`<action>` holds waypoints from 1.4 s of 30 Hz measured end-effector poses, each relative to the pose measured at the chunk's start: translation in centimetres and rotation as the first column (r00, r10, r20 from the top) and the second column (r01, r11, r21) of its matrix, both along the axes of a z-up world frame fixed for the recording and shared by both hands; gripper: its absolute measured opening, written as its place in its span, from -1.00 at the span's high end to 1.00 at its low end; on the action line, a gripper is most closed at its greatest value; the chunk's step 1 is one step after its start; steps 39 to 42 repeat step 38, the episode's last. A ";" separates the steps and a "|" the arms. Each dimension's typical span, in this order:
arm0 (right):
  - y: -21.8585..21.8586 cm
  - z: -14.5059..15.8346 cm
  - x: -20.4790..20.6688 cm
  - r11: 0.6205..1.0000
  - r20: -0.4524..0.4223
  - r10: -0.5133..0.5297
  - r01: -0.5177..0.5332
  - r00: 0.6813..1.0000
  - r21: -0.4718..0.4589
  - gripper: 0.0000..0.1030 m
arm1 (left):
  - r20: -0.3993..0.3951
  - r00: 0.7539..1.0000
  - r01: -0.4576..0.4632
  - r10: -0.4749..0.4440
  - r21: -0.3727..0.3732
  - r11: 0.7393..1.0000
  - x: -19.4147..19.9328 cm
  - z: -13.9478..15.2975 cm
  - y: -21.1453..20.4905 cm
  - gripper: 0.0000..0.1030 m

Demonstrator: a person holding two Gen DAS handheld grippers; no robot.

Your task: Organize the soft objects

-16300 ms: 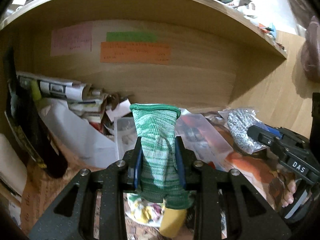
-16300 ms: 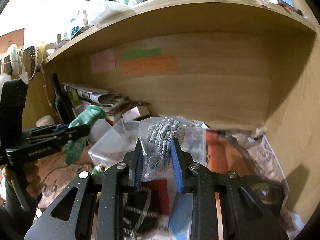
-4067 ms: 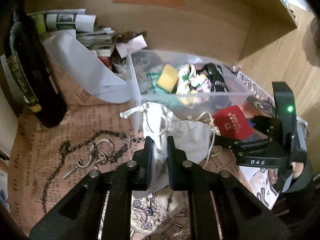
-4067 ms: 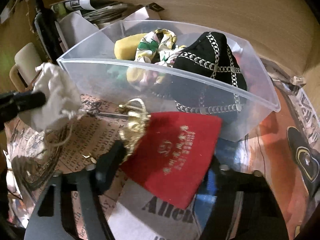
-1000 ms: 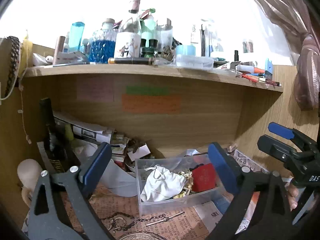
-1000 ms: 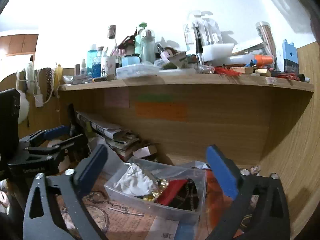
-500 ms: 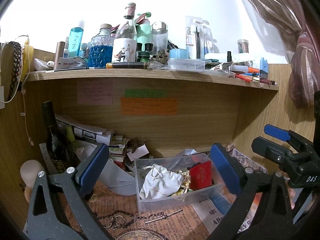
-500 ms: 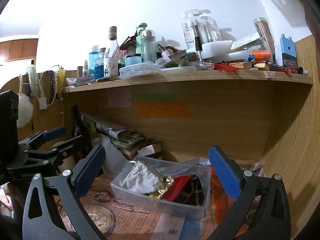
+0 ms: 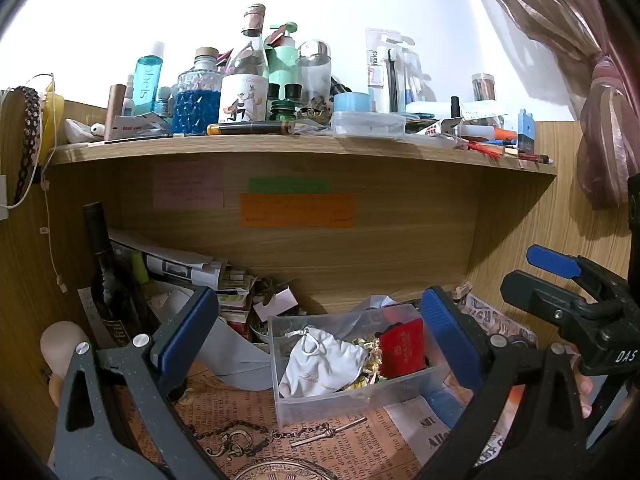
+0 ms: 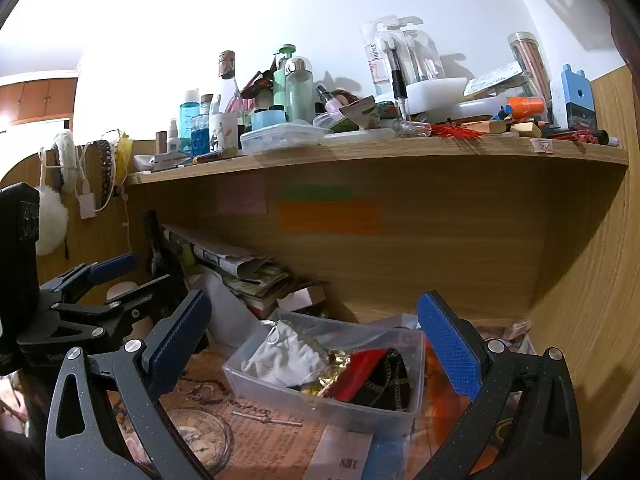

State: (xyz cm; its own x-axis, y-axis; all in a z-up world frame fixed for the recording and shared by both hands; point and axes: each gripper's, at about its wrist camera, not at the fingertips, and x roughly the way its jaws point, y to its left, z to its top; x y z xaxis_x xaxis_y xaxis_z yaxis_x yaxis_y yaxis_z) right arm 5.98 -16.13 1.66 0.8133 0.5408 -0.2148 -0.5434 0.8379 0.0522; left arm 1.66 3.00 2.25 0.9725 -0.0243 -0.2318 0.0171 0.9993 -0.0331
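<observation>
While both tools hang back from the desk, nothing is gripped. At the left, the left gripper (image 9: 318, 316) has its jaws spread wide and bare; a dark bottle (image 9: 105, 280) stands far left beside stacked papers (image 10: 244, 270). Centre, the clear bin (image 9: 352, 398) rests on printed paper (image 9: 248, 408) and holds the soft things: a white drawstring pouch (image 9: 324, 362) at its left, gold trim (image 10: 332, 368), a red pouch (image 9: 402, 346), and a black chain-patterned piece (image 10: 386, 380) to the right. Further right, the right gripper (image 10: 314, 334) is likewise fully spread and empty. The sorting looks close to finished. The likely trouble is the heaped pile: the white pouch rides near the rim, so a nudge to the light bin could spill it, or a reach could snag the cord.
</observation>
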 end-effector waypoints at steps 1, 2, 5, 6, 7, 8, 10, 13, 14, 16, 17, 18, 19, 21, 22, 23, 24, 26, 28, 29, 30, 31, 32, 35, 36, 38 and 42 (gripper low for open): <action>0.0 0.0 0.0 1.000 0.000 0.000 0.000 1.000 0.001 -1.00 | 0.000 1.000 0.000 0.000 -0.001 1.000 0.0 0.0 0.0 -1.00; 0.0 0.0 0.0 1.000 0.000 0.000 0.000 1.000 0.001 -1.00 | -0.001 1.000 0.001 -0.001 0.000 1.000 0.0 0.0 0.0 -1.00; 0.0 0.0 -0.1 1.000 -0.001 0.002 -0.002 1.000 0.005 -1.00 | -0.001 1.000 0.003 -0.003 0.001 1.000 0.0 0.0 -0.1 -1.00; 0.0 0.0 0.0 1.000 0.000 0.002 -0.002 1.000 0.004 -1.00 | -0.001 1.000 0.004 -0.004 0.000 1.000 0.0 0.0 -0.1 -1.00; 0.1 0.0 -0.1 1.000 0.000 0.000 0.000 1.000 0.003 -1.00 | -0.001 1.000 0.003 -0.003 0.000 1.000 0.0 0.0 -0.1 -1.00; 0.1 0.0 -0.1 1.000 0.001 -0.001 0.001 1.000 0.003 -1.00 | -0.001 1.000 0.003 -0.003 0.000 1.000 0.0 0.0 -0.1 -1.00; 0.1 0.0 -0.1 1.000 0.001 0.000 0.000 1.000 0.003 -1.00 | 0.000 1.000 0.006 -0.006 0.001 1.000 0.0 0.0 -0.1 -1.00; 0.2 0.0 -0.2 1.000 0.001 0.000 0.000 1.000 0.004 -1.00 | 0.000 1.000 0.010 -0.011 0.002 1.000 0.0 0.0 -0.1 -1.00; 0.1 0.0 -0.2 1.000 0.001 -0.001 0.001 1.000 0.004 -1.00 | 0.000 1.000 0.011 -0.011 0.002 1.000 0.0 0.0 -0.1 -1.00; 0.1 0.0 -0.1 1.000 0.001 -0.001 0.001 1.000 0.004 -1.00 | 0.000 1.000 0.018 -0.018 0.002 1.000 0.1 0.0 -0.1 -1.00; 0.1 0.0 -0.1 1.000 0.001 0.000 0.000 1.000 0.004 -1.00 | 0.000 1.000 0.022 -0.022 0.002 1.000 0.1 -0.1 -0.1 -1.00; 0.1 0.0 -0.1 1.000 0.001 -0.001 0.001 1.000 0.004 -1.00 | 0.000 1.000 0.027 -0.027 0.001 1.000 0.1 -0.1 0.0 -1.00; 0.1 0.0 -0.1 1.000 0.001 0.000 0.000 1.000 0.004 -1.00 | -0.001 1.000 0.028 -0.028 -0.001 1.000 0.1 -0.1 0.0 -1.00; 0.1 -0.1 -0.1 1.000 0.000 -0.001 0.001 1.000 0.004 -1.00 | -0.002 0.999 0.032 -0.032 -0.003 0.999 0.2 -0.1 0.2 -1.00; 0.1 -0.1 -0.1 1.000 0.000 0.000 0.000 1.000 0.004 -1.00 | -0.003 0.999 0.035 -0.035 -0.004 0.999 0.3 -0.1 0.3 -1.00; 0.1 -0.1 -0.1 1.000 0.000 -0.001 0.001 1.000 0.004 -1.00 | -0.003 0.999 0.036 -0.036 -0.006 0.999 0.3 -0.1 0.4 -1.00; 0.2 -0.1 -0.2 1.000 0.000 -0.001 0.001 1.000 0.003 -1.00 | -0.005 0.999 0.038 -0.038 -0.006 0.999 0.3 -0.2 0.4 -1.00; 0.2 -0.1 -0.1 1.000 -0.001 0.001 -0.001 1.000 0.002 -1.00 | -0.007 0.999 0.043 -0.044 -0.005 0.999 0.4 -0.2 0.6 -1.00; 0.3 0.0 -0.2 1.000 -0.002 0.002 -0.002 1.000 0.001 -1.00 | -0.007 0.999 0.043 -0.043 -0.005 0.999 0.4 -0.2 0.5 -1.00; 0.3 -0.1 -0.1 1.000 -0.003 0.002 -0.002 1.000 0.001 -1.00 | -0.007 0.999 0.045 -0.045 -0.006 0.999 0.4 -0.2 0.5 -1.00; 0.3 -0.1 -0.1 1.000 -0.004 0.002 -0.002 1.000 0.001 -1.00 | -0.007 0.999 0.046 -0.046 -0.006 0.999 0.5 -0.2 0.5 -1.00; 0.3 -0.1 -0.1 1.000 -0.004 0.002 -0.002 1.000 0.001 -1.00 | -0.007 0.999 0.044 -0.044 -0.006 0.999 0.4 -0.2 0.4 -1.00; 0.3 -0.1 -0.2 1.000 -0.004 0.001 -0.001 1.000 0.001 -1.00 | -0.007 0.999 0.043 -0.043 -0.005 0.999 0.4 -0.2 0.4 -1.00; 0.4 -0.2 -0.2 1.000 -0.007 0.002 -0.002 1.000 -0.001 -1.00 | -0.008 0.999 0.044 -0.044 -0.007 0.999 0.4 -0.2 0.4 -1.00; 0.5 -0.2 -0.2 1.000 -0.008 0.002 -0.002 1.000 -0.002 -1.00 | -0.009 0.999 0.045 -0.046 -0.008 0.999 0.4 -0.2 0.4 -1.00; 0.6 -0.3 -0.1 1.000 -0.009 0.001 -0.001 1.000 -0.004 -1.00 | -0.011 0.999 0.052 -0.052 -0.009 0.999 0.5 -0.3 0.5 -1.00; 0.6 -0.3 -0.1 1.000 -0.009 0.001 -0.001 1.000 -0.004 -1.00 | -0.011 0.999 0.052 -0.052 -0.009 0.999 0.5 -0.3 0.5 -1.00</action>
